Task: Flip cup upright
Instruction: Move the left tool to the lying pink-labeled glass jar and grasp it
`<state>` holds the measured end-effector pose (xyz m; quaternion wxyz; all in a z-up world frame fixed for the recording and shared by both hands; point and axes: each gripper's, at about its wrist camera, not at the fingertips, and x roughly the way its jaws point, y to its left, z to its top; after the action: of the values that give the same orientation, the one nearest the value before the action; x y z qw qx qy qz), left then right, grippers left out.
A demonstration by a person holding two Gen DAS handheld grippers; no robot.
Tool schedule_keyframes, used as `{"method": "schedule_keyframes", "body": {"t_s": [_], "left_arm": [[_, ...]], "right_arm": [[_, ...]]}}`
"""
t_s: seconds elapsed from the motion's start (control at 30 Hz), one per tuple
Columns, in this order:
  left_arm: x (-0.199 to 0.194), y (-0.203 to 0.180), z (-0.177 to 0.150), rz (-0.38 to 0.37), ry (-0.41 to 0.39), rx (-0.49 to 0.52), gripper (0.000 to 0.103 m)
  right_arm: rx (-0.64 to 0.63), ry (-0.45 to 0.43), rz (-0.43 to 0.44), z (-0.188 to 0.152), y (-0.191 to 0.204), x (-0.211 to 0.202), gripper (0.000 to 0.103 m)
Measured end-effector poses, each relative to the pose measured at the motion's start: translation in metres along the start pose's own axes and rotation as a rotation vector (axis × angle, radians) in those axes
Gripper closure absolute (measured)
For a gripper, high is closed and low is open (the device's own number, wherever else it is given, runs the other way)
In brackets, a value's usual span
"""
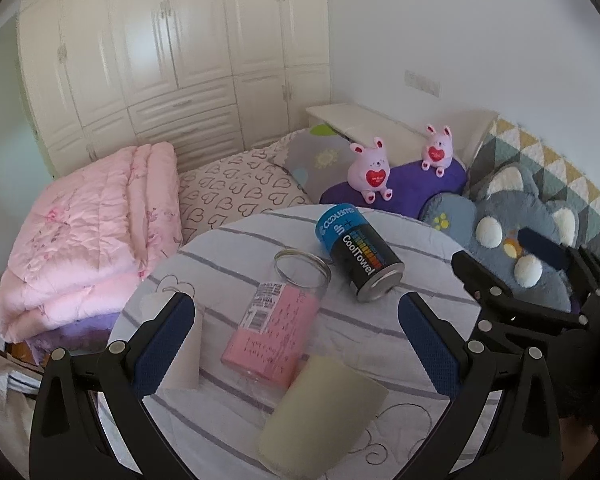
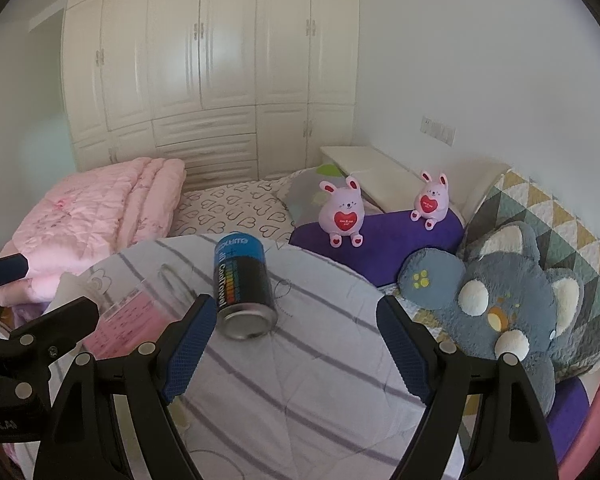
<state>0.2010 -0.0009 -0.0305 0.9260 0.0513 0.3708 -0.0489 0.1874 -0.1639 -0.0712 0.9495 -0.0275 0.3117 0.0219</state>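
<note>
A cream cup (image 1: 320,416) lies on its side at the near edge of a round cushion with a striped cover (image 1: 420,264), between and just below my left fingers. My left gripper (image 1: 296,340) is open and empty above it. A clear jar with a pink label (image 1: 278,320) lies on its side just beyond the cup, also in the right wrist view (image 2: 136,316). A black and blue CoolTowel can (image 1: 358,254) lies tipped over farther back. My right gripper (image 2: 296,344) is open and empty, just in front of the can (image 2: 244,292).
A folded pink quilt (image 1: 92,248) lies left of the cushion. A grey plush cat (image 2: 512,304) and two pink plush rabbits (image 2: 344,210) on a purple pillow sit to the right. White wardrobes (image 1: 160,60) line the back wall.
</note>
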Motion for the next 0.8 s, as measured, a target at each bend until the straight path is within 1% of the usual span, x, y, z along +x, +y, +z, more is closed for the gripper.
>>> {"method": "schedule_keyframes", "body": {"t_s": [0.07,0.13,0.27,0.33,0.37,0.47,0.63,0.77,0.8], "left_arm": [[0.006,-0.002,0.003,0.011,0.011,0.027,0.0],[0.016,-0.003,0.007,0.02,0.047,0.058,0.0],[0.04,-0.007,0.01,0.072,0.112,0.123,0.0],[0.053,-0.008,0.009,0.111,0.153,0.154,0.0],[0.062,-0.008,0.008,0.119,0.179,0.16,0.0],[0.078,-0.003,0.006,0.108,0.223,0.146,0.0],[0.107,0.003,0.003,0.128,0.313,0.129,0.0],[0.132,0.006,-0.003,0.094,0.414,0.105,0.0],[0.136,0.005,-0.005,0.091,0.427,0.104,0.0]], "right_arm": [[-0.004,0.002,0.002,0.001,0.0,0.003,0.02],[-0.007,0.006,0.001,0.003,-0.002,0.008,0.02],[0.007,0.017,0.012,0.005,-0.006,0.018,0.02],[0.011,0.022,0.014,0.005,-0.007,0.024,0.02],[0.012,0.025,0.017,0.005,-0.008,0.026,0.02],[0.014,0.036,0.023,0.005,-0.008,0.034,0.02],[0.014,0.058,0.042,0.004,-0.005,0.045,0.02],[0.014,0.063,0.053,0.003,-0.003,0.051,0.02],[0.014,0.065,0.057,0.003,-0.003,0.052,0.02]]}}
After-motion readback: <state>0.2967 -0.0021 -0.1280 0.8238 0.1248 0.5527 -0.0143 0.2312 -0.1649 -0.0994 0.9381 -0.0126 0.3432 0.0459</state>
